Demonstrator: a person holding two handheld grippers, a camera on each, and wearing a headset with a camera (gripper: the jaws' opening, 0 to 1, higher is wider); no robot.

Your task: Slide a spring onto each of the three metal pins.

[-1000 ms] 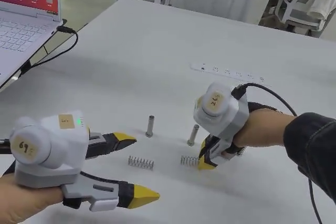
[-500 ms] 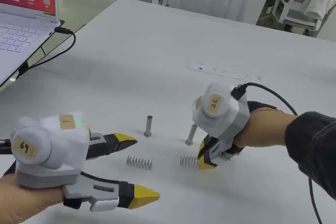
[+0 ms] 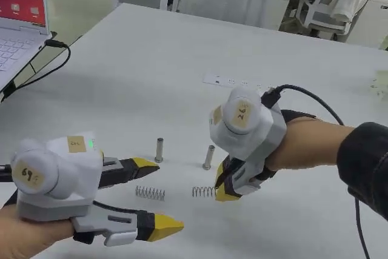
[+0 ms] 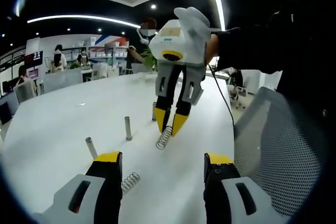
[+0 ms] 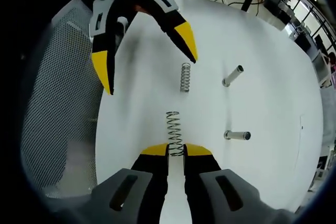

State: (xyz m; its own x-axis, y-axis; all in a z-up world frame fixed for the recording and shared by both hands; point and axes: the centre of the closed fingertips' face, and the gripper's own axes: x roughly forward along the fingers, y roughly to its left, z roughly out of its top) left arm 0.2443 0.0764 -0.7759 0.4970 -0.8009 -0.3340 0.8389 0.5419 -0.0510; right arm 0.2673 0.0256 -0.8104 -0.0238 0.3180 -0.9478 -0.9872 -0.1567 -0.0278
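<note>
Down low, the right hand-held gripper clamps a spring lying on the tabletop, while the left hand-held gripper hovers with jaws apart.

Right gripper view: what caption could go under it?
Yellow-tipped right gripper pinching a thin wire spring beside a short silver metal pin.

left tongs yellow tips, black arms | right tongs same | spring silver | pins grey | table white
</note>
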